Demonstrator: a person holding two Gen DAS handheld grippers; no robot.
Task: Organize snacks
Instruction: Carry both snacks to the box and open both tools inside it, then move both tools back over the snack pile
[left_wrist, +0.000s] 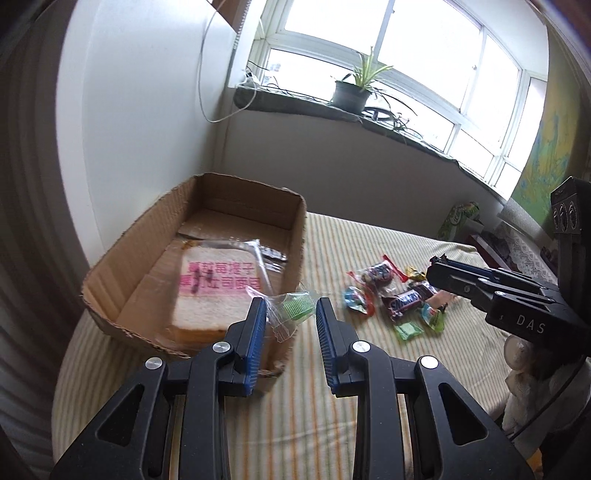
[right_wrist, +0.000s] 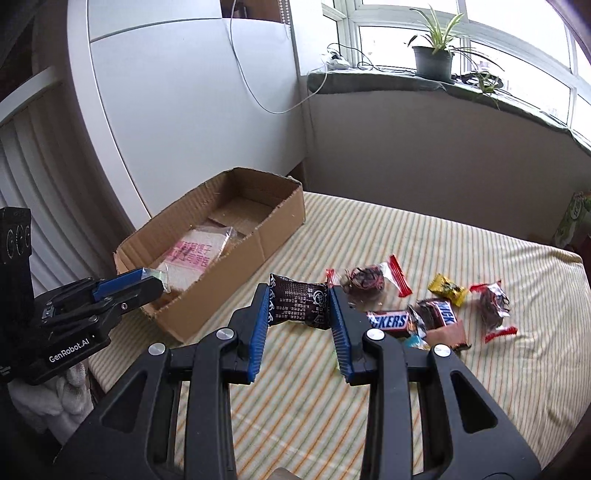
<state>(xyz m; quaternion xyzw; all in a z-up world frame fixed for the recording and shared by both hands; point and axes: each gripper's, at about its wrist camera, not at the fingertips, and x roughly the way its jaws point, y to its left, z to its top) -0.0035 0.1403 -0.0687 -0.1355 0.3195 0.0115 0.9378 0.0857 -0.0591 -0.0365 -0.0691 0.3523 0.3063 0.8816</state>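
Grippers both loaded. Left gripper (left_wrist: 291, 308) pinches a small green candy in clear wrapper (left_wrist: 291, 309) between its blue pads (left_wrist: 257, 325), jaws narrow, pressed on the wrapper; it sits over the near right corner of the cardboard box (left_wrist: 110, 273). In the right wrist view the same gripper (right_wrist: 155, 278) shows from the side, with a bit of clear wrapper poking out at its tip, by the box's near end.

Right gripper (right_wrist: 298, 304) clamps a dark brown printed snack packet (right_wrist: 297, 304) crosswise between its pads (right_wrist: 261, 325), the packet off the striped bedsheet (right_wrist: 295, 406).

Just past it, a loose pile on the sheet: two Snickers bars (right_wrist: 388, 321), touching and overlapping, something pink-brown (right_wrist: 445, 334) under them, a clear bag of dark dried fruit with red ends (right_wrist: 365, 282), another like it (right_wrist: 493, 306) further right, and a yellow candy (right_wrist: 447, 290) between the two. The left wrist view also shows green and blue wrapped sweets (left_wrist: 408, 330) at the near edge of the pile.

Box lies left of the pile, open-topped, long side toward the snacks. Inside at the near end is a bagged slice of bread with pink print (left_wrist: 210, 291); the far half is bare cardboard.

Behind that are a white cabinet wall (right_wrist: 177, 110), a dangling white cable (right_wrist: 255, 92), and a windowsill (right_wrist: 369, 79) with a potted plant (right_wrist: 434, 55).
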